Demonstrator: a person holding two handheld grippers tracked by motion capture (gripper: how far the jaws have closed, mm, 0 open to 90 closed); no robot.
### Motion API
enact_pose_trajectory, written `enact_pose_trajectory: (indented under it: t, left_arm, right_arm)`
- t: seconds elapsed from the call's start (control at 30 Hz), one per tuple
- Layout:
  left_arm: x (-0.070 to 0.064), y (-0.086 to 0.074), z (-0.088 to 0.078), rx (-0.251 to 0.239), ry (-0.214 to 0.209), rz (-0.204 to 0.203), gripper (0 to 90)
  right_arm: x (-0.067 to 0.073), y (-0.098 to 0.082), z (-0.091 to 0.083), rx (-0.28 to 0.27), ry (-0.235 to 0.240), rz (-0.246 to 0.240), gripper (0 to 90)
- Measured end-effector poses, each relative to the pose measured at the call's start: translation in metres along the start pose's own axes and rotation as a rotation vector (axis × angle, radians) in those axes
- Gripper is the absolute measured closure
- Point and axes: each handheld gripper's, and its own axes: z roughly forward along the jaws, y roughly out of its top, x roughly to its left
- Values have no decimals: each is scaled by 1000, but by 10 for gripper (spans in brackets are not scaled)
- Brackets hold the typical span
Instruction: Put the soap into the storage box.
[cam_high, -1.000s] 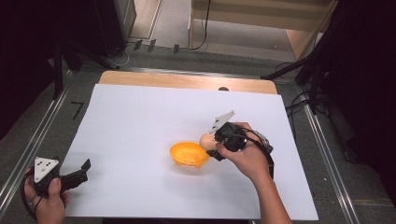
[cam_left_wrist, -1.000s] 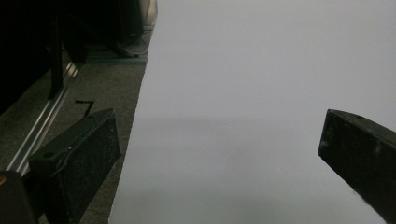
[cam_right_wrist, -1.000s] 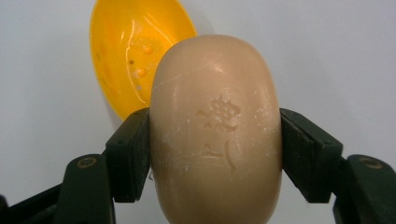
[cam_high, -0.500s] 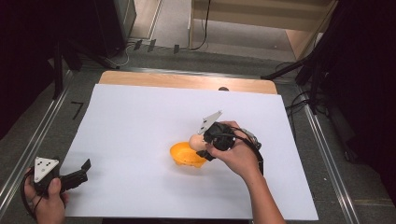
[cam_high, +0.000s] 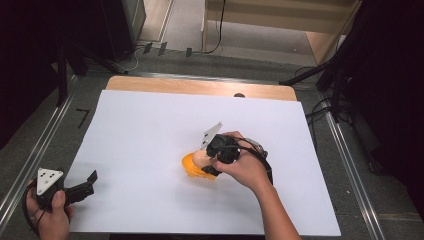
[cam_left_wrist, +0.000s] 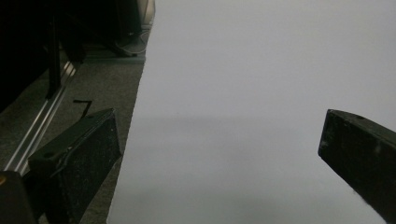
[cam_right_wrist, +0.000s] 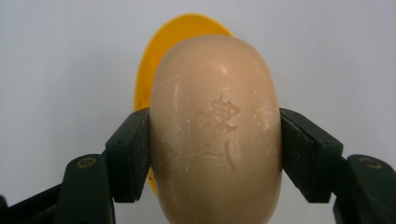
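Observation:
A beige oval bar of soap (cam_right_wrist: 215, 130) with a stamped mark is clamped between the jaws of my right gripper (cam_right_wrist: 215, 154). Right behind it lies an orange dish (cam_right_wrist: 159, 60). In the high view the right gripper (cam_high: 207, 162) holds the soap (cam_high: 199, 159) directly over the orange dish (cam_high: 189, 167) near the middle of the white sheet (cam_high: 150, 130). My left gripper (cam_high: 85, 185) rests at the sheet's near left corner, jaws wide apart with nothing between them. The left gripper view shows its black fingers (cam_left_wrist: 79, 154) over the bare sheet (cam_left_wrist: 243, 93).
The white sheet covers a wooden table (cam_high: 200, 87) whose far edge shows. Metal rails (cam_high: 30, 170) run along both sides. Cables and dark stands (cam_high: 330, 85) crowd the floor beyond the right and far edges.
My right gripper has carried the soap leftward and toward me, from beside the dish's right rim to over the dish. The left gripper has stayed put.

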Motion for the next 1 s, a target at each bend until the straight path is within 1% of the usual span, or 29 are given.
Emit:
enact_pose_trajectory:
  t: [0.13,0.17,0.2,0.3,0.43,0.5,0.57,0.63,0.67,0.73,0.77,0.8,0.87,0.9,0.93,1.0]
  left_arm:
    - [0,0,0,1,-1,-1,0]
    - [0,0,0,0,-1,-2,0]
    - [0,0,0,1,-1,-1,0]
    - [0,0,0,0,-2,-3,0]
    - [0,0,0,0,-2,-4,0]
    - [1,0,0,1,-2,-4,0]
    - [1,0,0,1,-2,-3,0]
    - [0,0,0,1,-2,-3,0]
    - [0,0,0,1,-2,-4,0]
    - [0,0,0,1,-2,-3,0]
    - [0,0,0,1,-3,-3,0]
    - [0,0,0,0,-3,-3,0]
    - [0,0,0,1,-2,-3,0]
    - [0,0,0,1,-3,-4,0]
    - [1,0,0,2,-3,-3,0]
    - [0,0,0,0,-3,-3,0]
  right_arm:
    - [-1,2,6,19,8,1,326]
    - [0,2,8,26,19,6,326]
    - [0,3,9,31,21,-2,326]
    - [1,4,11,31,28,11,325]
    - [-2,5,13,19,48,8,325]
    - [-2,4,12,18,57,24,323]
    - [-3,4,13,13,63,20,322]
    - [-2,3,12,14,63,27,315]
    - [-2,3,11,9,62,32,302]
    - [-3,2,8,-18,66,43,291]
    - [-3,1,6,-28,66,57,287]
    - [-4,1,4,-41,61,53,289]
    - [-5,-1,1,-52,51,62,289]
    - [-4,-2,-1,-52,45,76,289]
    - [-5,-4,-3,-63,33,70,289]
    - [-6,-7,-6,-77,32,87,288]
